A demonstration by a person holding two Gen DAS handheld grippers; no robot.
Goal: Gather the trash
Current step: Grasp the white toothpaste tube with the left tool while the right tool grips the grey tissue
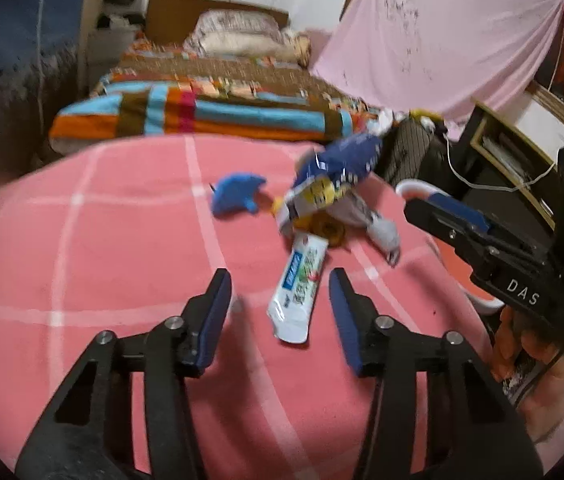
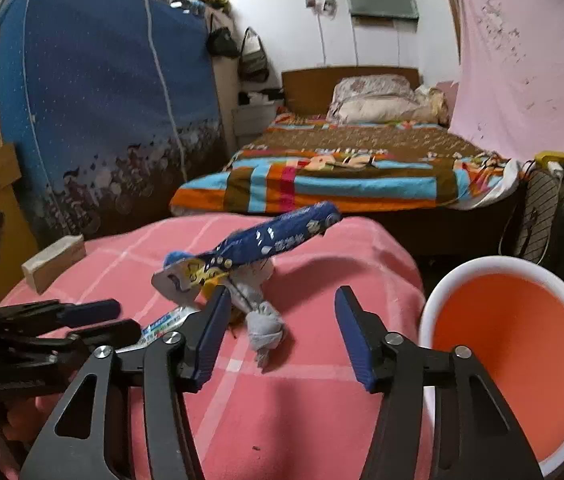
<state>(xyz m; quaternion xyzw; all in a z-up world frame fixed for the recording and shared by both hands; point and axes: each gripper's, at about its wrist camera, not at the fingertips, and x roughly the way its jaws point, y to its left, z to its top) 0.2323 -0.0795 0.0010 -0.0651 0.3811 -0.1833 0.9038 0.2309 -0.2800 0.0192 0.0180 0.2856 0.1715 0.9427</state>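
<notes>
Only right wrist view shows the orange bin.

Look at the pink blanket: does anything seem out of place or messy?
Yes. A flattened toothpaste tube, a crumpled blue wrapper and a knotted grey rag lie heaped on the blanket, none in the orange bin beside it.

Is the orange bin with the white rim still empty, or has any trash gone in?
Empty as far as visible: the orange bin with the white rim shows only bare orange interior in the right wrist view. Its bottom is cut off.
</notes>
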